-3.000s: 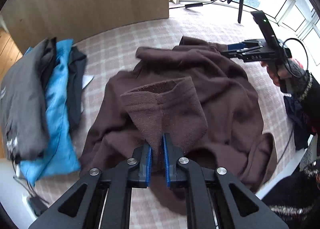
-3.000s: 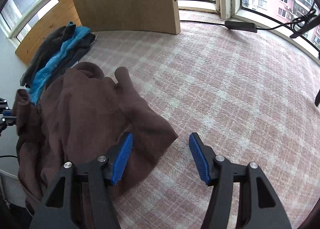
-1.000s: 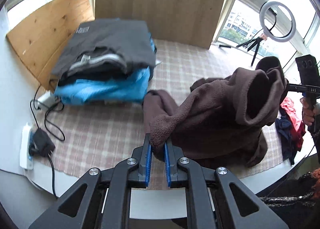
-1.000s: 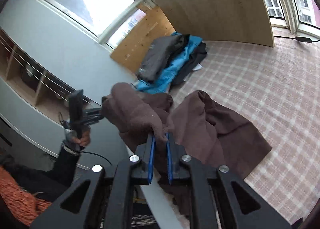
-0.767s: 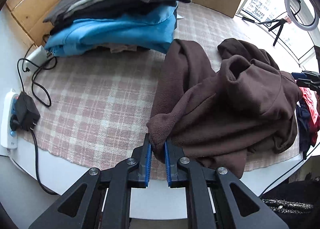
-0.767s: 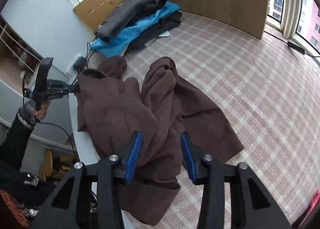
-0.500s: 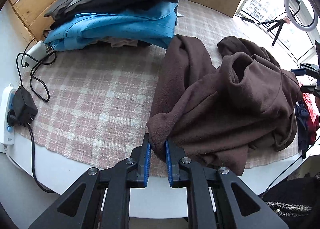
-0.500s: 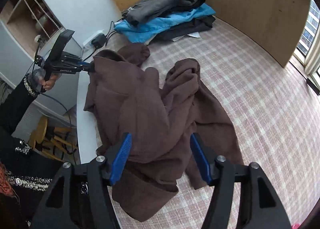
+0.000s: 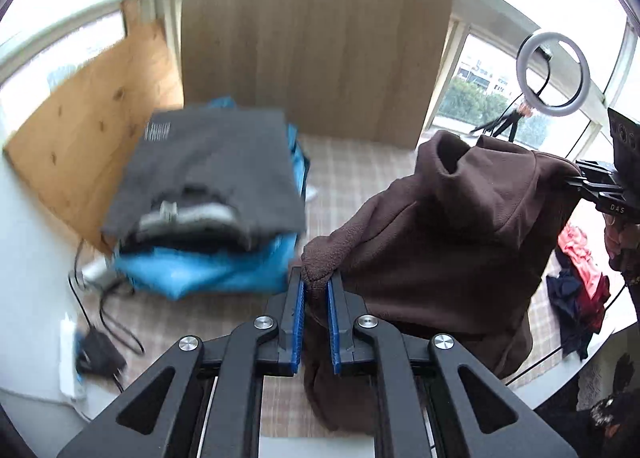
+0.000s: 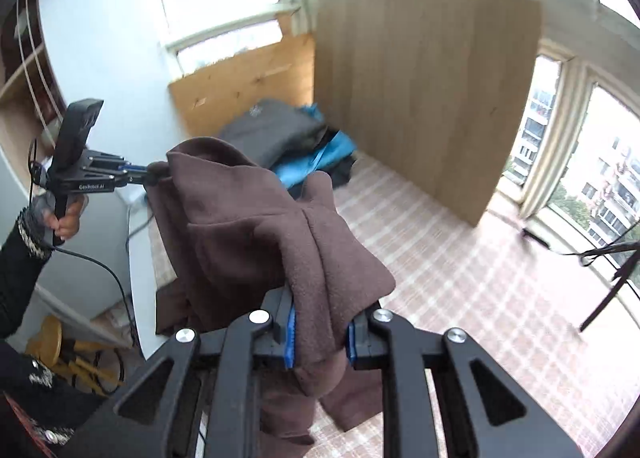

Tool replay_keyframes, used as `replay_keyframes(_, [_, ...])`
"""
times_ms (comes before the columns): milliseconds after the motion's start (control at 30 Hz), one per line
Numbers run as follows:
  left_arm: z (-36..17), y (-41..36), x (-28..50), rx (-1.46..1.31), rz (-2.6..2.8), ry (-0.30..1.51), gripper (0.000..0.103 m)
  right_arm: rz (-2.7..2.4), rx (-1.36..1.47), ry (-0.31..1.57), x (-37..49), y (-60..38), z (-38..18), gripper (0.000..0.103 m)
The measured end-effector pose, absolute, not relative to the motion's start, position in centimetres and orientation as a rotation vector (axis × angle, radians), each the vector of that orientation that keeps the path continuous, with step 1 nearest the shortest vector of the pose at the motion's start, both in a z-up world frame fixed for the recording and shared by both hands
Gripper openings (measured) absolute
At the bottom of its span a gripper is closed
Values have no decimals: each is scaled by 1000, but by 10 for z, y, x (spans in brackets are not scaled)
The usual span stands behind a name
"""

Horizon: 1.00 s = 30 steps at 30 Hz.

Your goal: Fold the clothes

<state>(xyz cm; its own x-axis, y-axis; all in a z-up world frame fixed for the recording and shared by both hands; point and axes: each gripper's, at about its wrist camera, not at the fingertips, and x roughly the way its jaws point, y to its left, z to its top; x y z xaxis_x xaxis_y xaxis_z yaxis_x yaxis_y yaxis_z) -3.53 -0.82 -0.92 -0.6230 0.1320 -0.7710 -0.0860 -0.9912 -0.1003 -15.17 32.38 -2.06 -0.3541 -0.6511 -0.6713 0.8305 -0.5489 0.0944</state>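
My left gripper (image 9: 316, 322) is clamped on a thick edge of the brown fleece garment (image 9: 440, 242), the cloth pinched between both blue pads. The garment hangs lifted off the bench (image 9: 352, 166) and stretches to the right, where my right gripper (image 9: 576, 180) grips its far corner. On the left lies a stack of folded clothes (image 9: 208, 202), grey on top, blue beneath. A ring light (image 9: 553, 73) stands far right by the window.
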Motion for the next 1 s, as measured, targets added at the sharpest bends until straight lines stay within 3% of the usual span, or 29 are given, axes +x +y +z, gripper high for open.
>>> replay_keyframes(233, [179, 46, -58, -779, 2806, 91, 10, -2308, 466, 304, -96, 398, 152, 17])
replay_keyframes(467, [287, 78, -19, -457, 2818, 215, 10, -2465, 256, 332, -30, 438, 252, 17])
replay_keyframes(800, [305, 80, 4, -374, 2804, 270, 10, -2495, 279, 424, -1, 444, 253, 17])
replay_keyframes(900, [287, 87, -2, -439, 2795, 303, 10, -2468, 368, 388, -13, 449, 234, 17])
replay_keyframes(1000, [232, 92, -28, -616, 2750, 316, 10, -2435, 542, 304, -51, 452, 186, 17])
